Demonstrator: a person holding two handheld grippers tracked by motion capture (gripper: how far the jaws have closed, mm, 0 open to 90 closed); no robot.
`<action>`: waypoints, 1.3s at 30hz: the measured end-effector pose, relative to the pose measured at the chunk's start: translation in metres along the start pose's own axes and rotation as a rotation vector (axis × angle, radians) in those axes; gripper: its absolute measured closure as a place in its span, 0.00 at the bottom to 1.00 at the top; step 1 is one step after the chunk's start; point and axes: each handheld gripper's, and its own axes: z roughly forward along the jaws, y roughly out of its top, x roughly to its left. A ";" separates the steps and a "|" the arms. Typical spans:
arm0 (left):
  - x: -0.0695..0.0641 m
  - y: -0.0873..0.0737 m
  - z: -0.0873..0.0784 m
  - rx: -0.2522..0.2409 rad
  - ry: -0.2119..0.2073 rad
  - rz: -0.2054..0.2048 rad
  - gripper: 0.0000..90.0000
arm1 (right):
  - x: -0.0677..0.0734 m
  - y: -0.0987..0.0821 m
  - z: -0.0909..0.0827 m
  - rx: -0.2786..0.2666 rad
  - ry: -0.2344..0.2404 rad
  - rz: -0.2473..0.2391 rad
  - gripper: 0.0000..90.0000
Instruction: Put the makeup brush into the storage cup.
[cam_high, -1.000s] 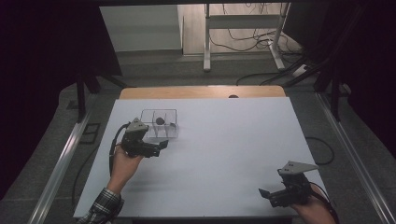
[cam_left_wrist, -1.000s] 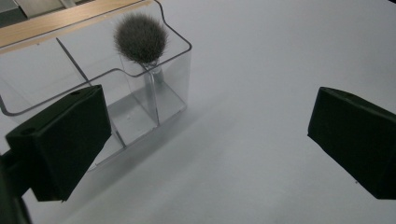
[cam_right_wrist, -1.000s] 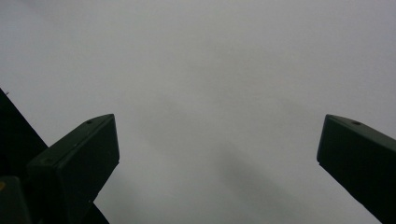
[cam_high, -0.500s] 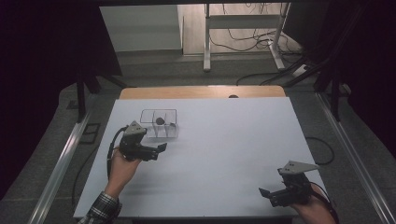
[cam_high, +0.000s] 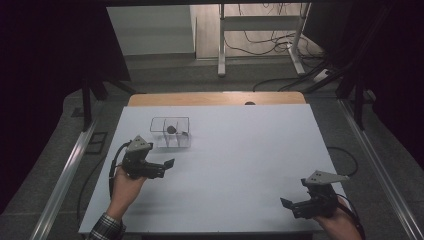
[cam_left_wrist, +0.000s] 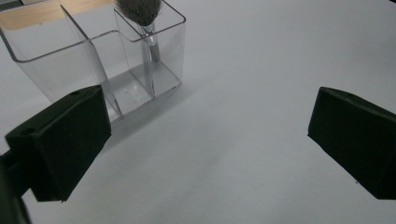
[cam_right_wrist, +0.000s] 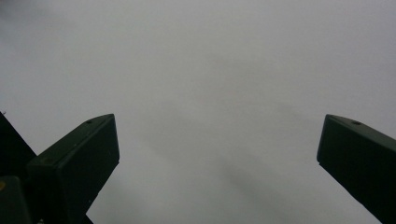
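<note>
A clear plastic organizer (cam_high: 171, 132) with several compartments stands on the white table (cam_high: 240, 150) at the back left. A makeup brush (cam_high: 171, 129) stands bristles-up in one compartment, its dark tuft (cam_left_wrist: 139, 11) and silver handle plain in the left gripper view, inside the organizer (cam_left_wrist: 93, 60). My left gripper (cam_high: 167, 165) hovers just in front of the organizer, open, with nothing between its jaws (cam_left_wrist: 205, 140). My right gripper (cam_high: 289, 205) rests near the front right corner, open over bare table (cam_right_wrist: 215, 154).
A wooden strip (cam_high: 215, 98) runs along the table's far edge. Metal rails (cam_high: 65, 175) flank both sides. A desk frame (cam_high: 260, 30) and cables lie on the floor behind. The table's middle is bare white surface.
My left gripper has drawn back toward the person, away from the organizer. The right gripper has not moved.
</note>
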 end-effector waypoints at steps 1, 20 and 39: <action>0.000 0.000 0.000 0.000 0.000 0.000 0.00 | 0.000 0.000 0.000 0.000 0.000 0.000 0.00; -0.007 -0.019 -0.020 0.000 0.004 -0.010 0.00 | -0.006 -0.004 -0.005 -0.015 -0.012 0.025 0.00; -0.010 -0.031 -0.034 0.000 0.007 -0.015 0.00 | -0.004 -0.006 -0.005 0.005 -0.017 0.007 0.00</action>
